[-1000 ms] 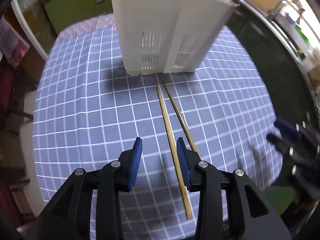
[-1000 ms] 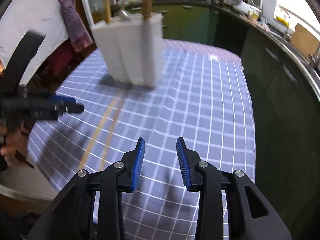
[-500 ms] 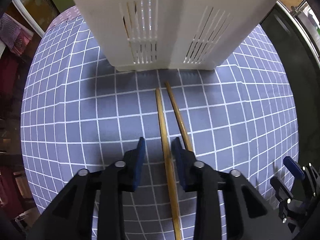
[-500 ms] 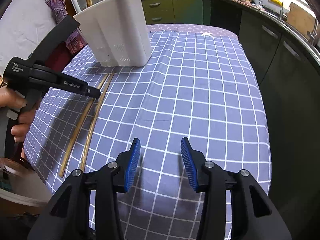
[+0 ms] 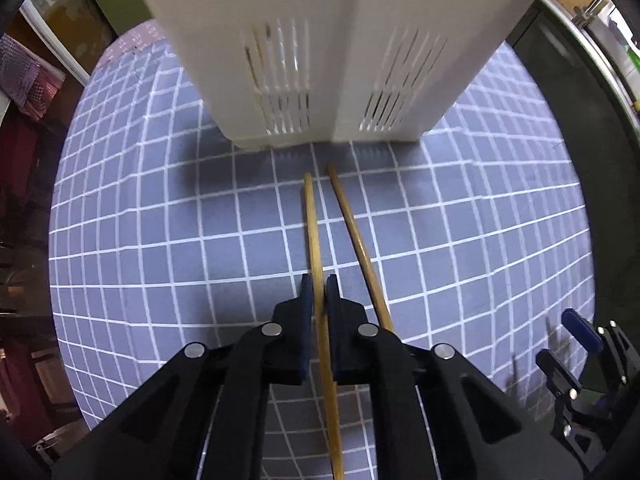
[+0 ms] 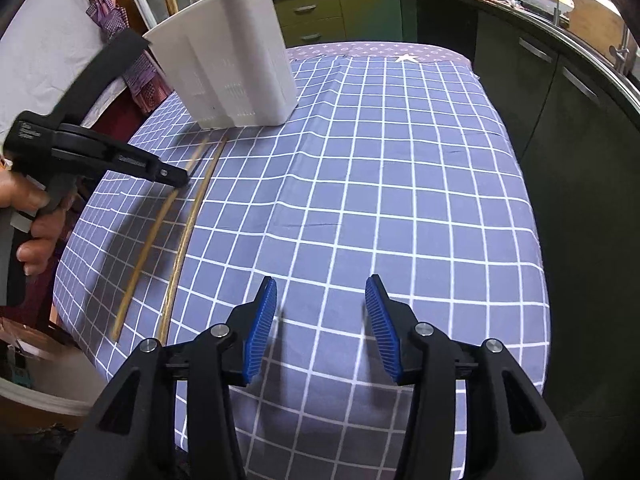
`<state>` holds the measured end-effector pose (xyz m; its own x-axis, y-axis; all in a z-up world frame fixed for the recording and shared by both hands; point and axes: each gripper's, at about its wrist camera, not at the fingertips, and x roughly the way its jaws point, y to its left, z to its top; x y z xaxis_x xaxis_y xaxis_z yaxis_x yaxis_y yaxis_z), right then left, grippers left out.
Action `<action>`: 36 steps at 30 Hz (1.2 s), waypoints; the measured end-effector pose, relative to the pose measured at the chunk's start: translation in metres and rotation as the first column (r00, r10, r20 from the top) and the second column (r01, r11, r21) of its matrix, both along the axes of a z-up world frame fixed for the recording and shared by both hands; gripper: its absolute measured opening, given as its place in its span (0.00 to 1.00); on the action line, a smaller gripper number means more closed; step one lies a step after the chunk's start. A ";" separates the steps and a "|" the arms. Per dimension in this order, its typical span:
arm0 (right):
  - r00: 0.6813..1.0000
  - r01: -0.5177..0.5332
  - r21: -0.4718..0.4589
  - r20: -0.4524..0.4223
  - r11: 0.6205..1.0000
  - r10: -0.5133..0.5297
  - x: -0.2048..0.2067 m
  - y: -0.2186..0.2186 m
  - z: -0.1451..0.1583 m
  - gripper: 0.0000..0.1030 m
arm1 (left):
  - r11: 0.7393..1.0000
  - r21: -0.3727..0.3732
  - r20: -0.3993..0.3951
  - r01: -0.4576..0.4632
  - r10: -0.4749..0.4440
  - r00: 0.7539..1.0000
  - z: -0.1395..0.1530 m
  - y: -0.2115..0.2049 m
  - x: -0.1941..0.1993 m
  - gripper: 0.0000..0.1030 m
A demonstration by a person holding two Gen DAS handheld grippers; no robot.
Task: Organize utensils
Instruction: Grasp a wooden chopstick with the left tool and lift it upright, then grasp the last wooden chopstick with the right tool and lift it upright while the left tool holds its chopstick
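Note:
Two long wooden chopsticks lie side by side on the blue checked tablecloth (image 5: 160, 240), pointing at a white slotted utensil holder (image 5: 320, 40). My left gripper (image 5: 319, 292) is shut on the left chopstick (image 5: 312, 220) near its middle; the right chopstick (image 5: 356, 232) lies free beside it. In the right wrist view the left gripper (image 6: 176, 176) pinches the left chopstick (image 6: 152, 236), the other chopstick (image 6: 188, 228) lies beside it, and the holder (image 6: 228, 64) stands behind with utensils in it. My right gripper (image 6: 320, 320) is open and empty above the cloth's near edge.
The table's edges drop off on the left and right. Dark kitchen cabinets (image 6: 560, 100) and a counter run along the right and back. A person's hand (image 6: 28, 216) holds the left gripper at the table's left edge.
My left gripper moved forward toward the holder and closed on the left chopstick. My right gripper opened wider.

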<state>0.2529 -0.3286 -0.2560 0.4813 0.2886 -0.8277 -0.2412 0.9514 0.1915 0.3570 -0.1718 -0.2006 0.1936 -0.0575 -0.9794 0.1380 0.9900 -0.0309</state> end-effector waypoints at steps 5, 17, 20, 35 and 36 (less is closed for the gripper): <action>1.000 -0.001 -0.005 0.002 1.000 0.001 -0.003 -0.001 0.006 0.47 | 0.999 -0.042 0.096 0.017 -0.013 0.995 0.049 0.014 -0.017 0.06; 0.997 -0.072 -0.033 0.010 0.997 0.073 0.004 0.035 0.024 0.48 | 0.996 -0.051 0.370 0.074 -0.050 0.928 0.147 0.072 -0.088 0.06; 0.992 -0.125 -0.023 -0.025 0.992 0.125 0.018 0.057 0.025 0.48 | 0.995 -0.059 0.386 0.080 -0.051 0.921 0.150 0.081 -0.098 0.06; 0.955 -0.222 -0.179 -0.236 0.959 0.177 0.124 0.160 -0.015 0.47 | 0.989 -0.044 0.429 0.142 -0.110 0.897 0.144 0.081 -0.118 0.06; 0.956 -0.222 -0.186 -0.234 0.957 0.176 0.125 0.163 -0.016 0.46 | 0.988 -0.047 0.429 0.145 -0.111 0.897 0.144 0.081 -0.118 0.06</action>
